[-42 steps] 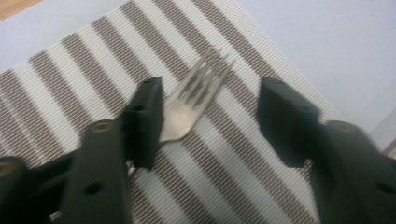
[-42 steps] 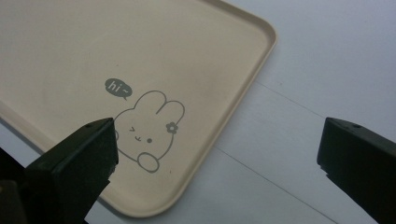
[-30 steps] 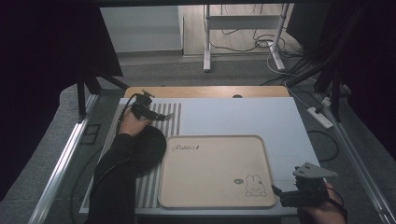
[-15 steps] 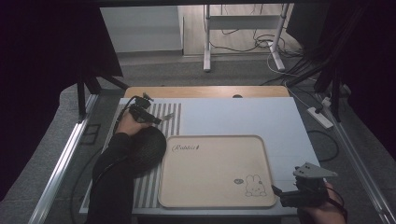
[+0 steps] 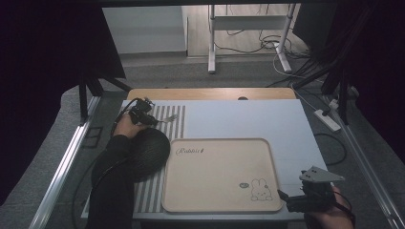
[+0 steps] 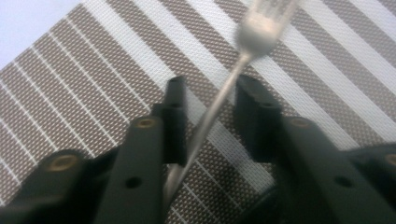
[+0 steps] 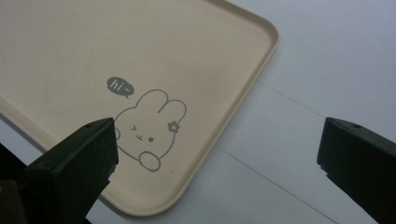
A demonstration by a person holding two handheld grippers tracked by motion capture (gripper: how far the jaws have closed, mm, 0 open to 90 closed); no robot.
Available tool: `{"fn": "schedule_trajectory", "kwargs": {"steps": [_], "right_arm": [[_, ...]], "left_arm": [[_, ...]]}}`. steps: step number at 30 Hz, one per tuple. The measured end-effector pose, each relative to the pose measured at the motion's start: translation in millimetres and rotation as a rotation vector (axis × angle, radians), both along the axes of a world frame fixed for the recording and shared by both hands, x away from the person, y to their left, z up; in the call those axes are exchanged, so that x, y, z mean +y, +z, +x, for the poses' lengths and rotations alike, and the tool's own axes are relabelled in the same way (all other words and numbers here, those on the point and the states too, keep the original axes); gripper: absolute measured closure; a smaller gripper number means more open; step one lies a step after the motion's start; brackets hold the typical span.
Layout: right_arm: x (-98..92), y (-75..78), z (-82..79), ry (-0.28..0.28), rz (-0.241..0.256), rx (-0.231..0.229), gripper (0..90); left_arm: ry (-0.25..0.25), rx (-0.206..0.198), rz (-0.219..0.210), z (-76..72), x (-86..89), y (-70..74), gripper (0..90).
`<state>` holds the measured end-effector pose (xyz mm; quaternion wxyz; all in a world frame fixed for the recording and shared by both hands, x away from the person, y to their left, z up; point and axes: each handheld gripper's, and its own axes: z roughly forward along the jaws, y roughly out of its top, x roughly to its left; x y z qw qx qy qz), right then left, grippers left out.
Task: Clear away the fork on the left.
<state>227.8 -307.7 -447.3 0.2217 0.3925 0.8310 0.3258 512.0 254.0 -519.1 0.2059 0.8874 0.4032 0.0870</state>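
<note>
fork (image 5: 170, 118): one, lying on the striped placemat (image 5: 177, 125) at the table's far left in the high view, its handle at the left gripper (image 5: 143, 116). one beige tray (image 5: 217, 174) sits just right of the mat, one dark bowl (image 5: 148, 151) touching it. right gripper (image 5: 291, 199) hovers by the tray's near right corner. left gripper view: jaws stand either side of the fork's handle with gaps, not clenched. right gripper view: jaws spread wide over one rabbit drawing (image 7: 149, 126).
</note>
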Motion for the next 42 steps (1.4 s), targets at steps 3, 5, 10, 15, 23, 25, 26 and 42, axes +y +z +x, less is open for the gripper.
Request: {"fn": "schedule_trajectory", "kwargs": {"steps": [3, 5, 10, 15, 23, 25, 26, 42], "right_arm": [[0.2, 0.0, -0.2, 0.003, -0.003, -0.001, 0.0], [0.4, 0.0, -0.2, 0.007, -0.005, 0.0, 0.0], [0.7, -0.1, -0.3, 0.01, -0.005, 0.002, 0.0], [0.5, -0.1, -0.1, 0.009, -0.004, 0.002, 0.0], [0.8, -0.2, 0.1, 0.01, -0.007, 0.003, 0.0], [1.2, -0.3, -0.1, 0.011, -0.01, 0.003, 0.0], [1.3, -0.2, 0.0, 0.011, -0.014, 0.002, 0.0], [1.7, 0.2, -0.7, 0.005, -0.013, -0.006, 0.0]], "left_arm": [[-0.047, -0.024, 0.012, -1.5, 0.6, -0.4, 77.4], [-0.082, -0.033, 0.029, -2.7, -0.6, 0.0, 80.7], [-0.111, -0.077, 0.096, -6.6, -4.8, 0.2, 86.2], [-0.114, -0.103, 0.16, -8.9, -3.1, 1.5, 86.2], [-0.082, -0.128, 0.251, -16.3, 16.3, 13.8, 86.2], [-0.074, -0.12, 0.279, -19.1, 22.3, 18.4, 86.2], [-0.07, -0.115, 0.278, -20.7, 25.7, 20.8, 86.2], [0.03, 0.024, 0.016, -48.5, 42.7, 33.4, 86.0]]}}
